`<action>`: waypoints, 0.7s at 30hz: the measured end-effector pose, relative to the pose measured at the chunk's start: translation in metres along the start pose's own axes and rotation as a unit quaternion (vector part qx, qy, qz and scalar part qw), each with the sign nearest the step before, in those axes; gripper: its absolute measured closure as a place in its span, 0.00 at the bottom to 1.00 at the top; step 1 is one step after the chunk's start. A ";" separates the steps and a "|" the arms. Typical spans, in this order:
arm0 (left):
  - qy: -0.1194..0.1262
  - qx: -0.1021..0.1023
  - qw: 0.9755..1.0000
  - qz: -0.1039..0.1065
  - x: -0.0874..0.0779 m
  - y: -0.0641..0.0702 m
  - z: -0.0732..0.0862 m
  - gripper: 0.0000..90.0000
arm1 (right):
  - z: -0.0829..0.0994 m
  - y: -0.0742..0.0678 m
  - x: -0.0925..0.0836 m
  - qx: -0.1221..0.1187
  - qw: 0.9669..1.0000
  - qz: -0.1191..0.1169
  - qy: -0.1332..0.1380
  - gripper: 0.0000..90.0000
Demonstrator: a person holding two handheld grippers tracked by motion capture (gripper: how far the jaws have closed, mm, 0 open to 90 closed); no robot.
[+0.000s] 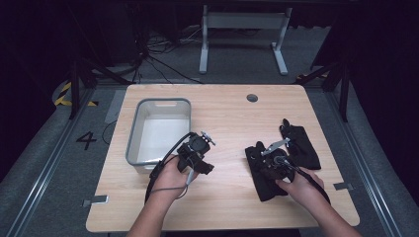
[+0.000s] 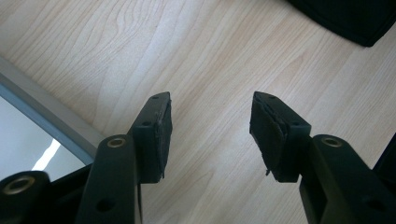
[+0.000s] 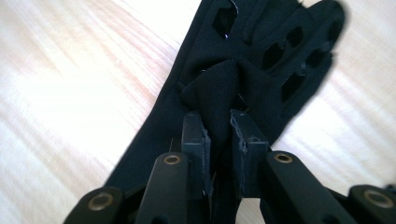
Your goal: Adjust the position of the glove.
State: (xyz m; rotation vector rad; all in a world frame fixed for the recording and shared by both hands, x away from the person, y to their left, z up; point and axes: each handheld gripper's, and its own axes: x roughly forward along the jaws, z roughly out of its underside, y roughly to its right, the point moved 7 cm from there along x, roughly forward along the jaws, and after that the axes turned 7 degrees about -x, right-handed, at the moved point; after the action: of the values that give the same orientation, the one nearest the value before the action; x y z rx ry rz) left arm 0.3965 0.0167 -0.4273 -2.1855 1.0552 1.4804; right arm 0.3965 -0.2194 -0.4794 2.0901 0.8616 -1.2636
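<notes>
— Where do we stand with the right gripper point(image 3: 219, 128)?

— In the right gripper view we have its two black jaws pinched on a raised fold of the black glove point(image 3: 261, 70). The cloth bunches up into a peak between the pads, so we are clamped on the glove, not just hovering around it.

— And where does that glove lie?

— Flat on the wooden table point(image 1: 227, 113), on the right half, toward our side. From the high view we see it under the right gripper point(image 1: 273, 162), with the right hand point(image 1: 301, 187) behind it. A second black glove point(image 1: 300, 144) lies just beside it, farther to the right and a little farther from us. We cannot tell whether the two touch.

— What about the left gripper point(image 2: 210, 126)?

— Its jaws stand apart with nothing between them; in the left gripper view we see only bare wood in the gap. Our left hand point(image 1: 173, 175) holds it above the table, just beside the near right corner of the grey bin point(image 1: 133, 138).

— What is in the bin?

— We see its pale bottom and nothing lying in it. It sits on the left half of the table, well apart from both gloves.
</notes>
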 end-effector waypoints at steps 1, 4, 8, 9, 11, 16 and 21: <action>0.000 0.000 1.000 0.000 0.000 0.000 0.000 0.54 | 0.000 0.000 -0.004 -0.014 1.000 0.003 0.005 0.86; 0.001 -0.001 1.000 0.000 -0.001 0.000 0.000 0.54 | -0.001 -0.004 -0.013 -0.055 0.998 0.005 0.019 0.86; 0.002 -0.001 1.000 0.001 -0.001 0.000 0.000 0.54 | -0.003 -0.014 -0.019 -0.091 0.995 -0.021 0.024 0.86; 0.000 -0.001 1.000 0.002 -0.001 0.001 0.000 0.54 | -0.004 -0.017 -0.020 -0.094 0.995 -0.025 0.028 0.86; 0.000 -0.001 1.000 0.002 0.000 0.001 0.000 0.54 | -0.006 -0.022 -0.022 -0.106 0.993 -0.037 0.034 0.86; -0.001 0.001 1.000 0.004 0.000 0.001 0.000 0.54 | -0.010 -0.036 -0.027 -0.147 0.986 -0.067 0.043 0.85; -0.003 0.002 1.000 0.004 0.001 0.001 0.000 0.54 | -0.011 -0.043 -0.027 -0.197 0.975 -0.084 0.052 0.85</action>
State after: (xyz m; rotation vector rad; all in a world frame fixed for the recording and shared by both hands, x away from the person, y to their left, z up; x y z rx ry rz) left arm 0.3957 0.0153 -0.4281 -2.1758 1.0658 1.4862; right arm 0.3607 -0.1906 -0.4560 1.8055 1.2462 -0.9717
